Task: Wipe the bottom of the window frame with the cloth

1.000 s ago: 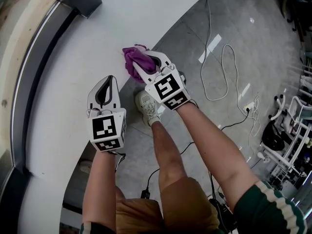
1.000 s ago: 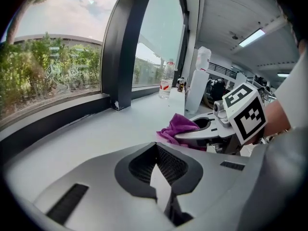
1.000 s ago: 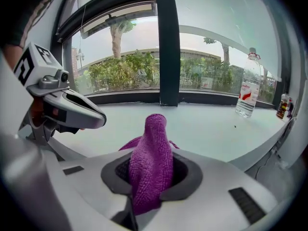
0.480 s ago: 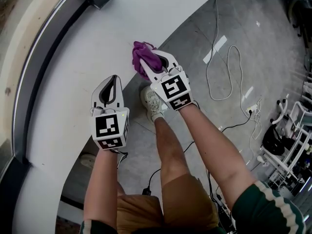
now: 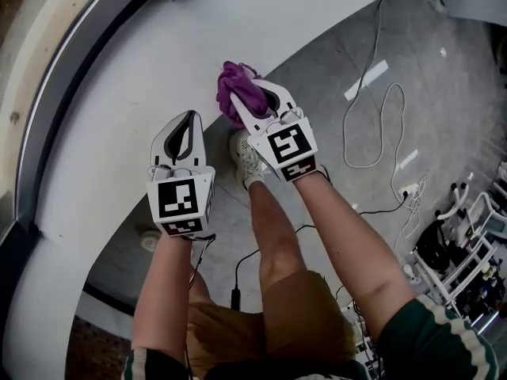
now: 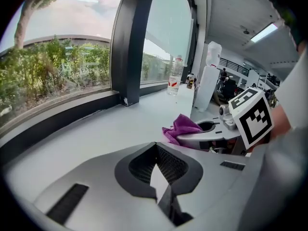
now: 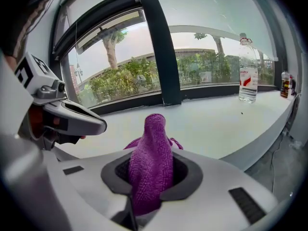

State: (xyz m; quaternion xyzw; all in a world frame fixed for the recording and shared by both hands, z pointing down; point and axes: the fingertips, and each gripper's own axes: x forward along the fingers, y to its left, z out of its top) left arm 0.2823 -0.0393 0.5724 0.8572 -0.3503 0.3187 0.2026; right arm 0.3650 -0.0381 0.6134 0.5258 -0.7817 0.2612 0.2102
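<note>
Nearest the camera, low in the head view, the left tongs (image 5: 188, 117) were pressed together with nothing between them, the hollow in their pads showing only bare white surface (image 5: 142, 62) in their own view. Just right of them, the right tongs (image 5: 252, 95) pinched the one purple cloth (image 5: 236, 92), a fold of it standing up through the jaws in the right gripper view (image 7: 150, 153). The cloth sat over the near, curved edge of the surface; whether it touched could not be told. Beyond it lay a broad stretch of bare white, and then, along the left of the head view, the dark bottom rail of the window frame (image 5: 71, 93), well apart from the cloth. Judged from that gap, the grasp was done but the wiping of the rail itself looked not yet under way, so the reach across and the strokes along the rail remained. Counted outward: two tongs, one cloth, one dark upright post (image 7: 156, 42) rising from the rail, one clear water bottle (image 7: 248, 71) standing far along the surface at the right of the right gripper view, and one smaller dark bottle (image 7: 284, 83) beyond it at the frame's edge.
</note>
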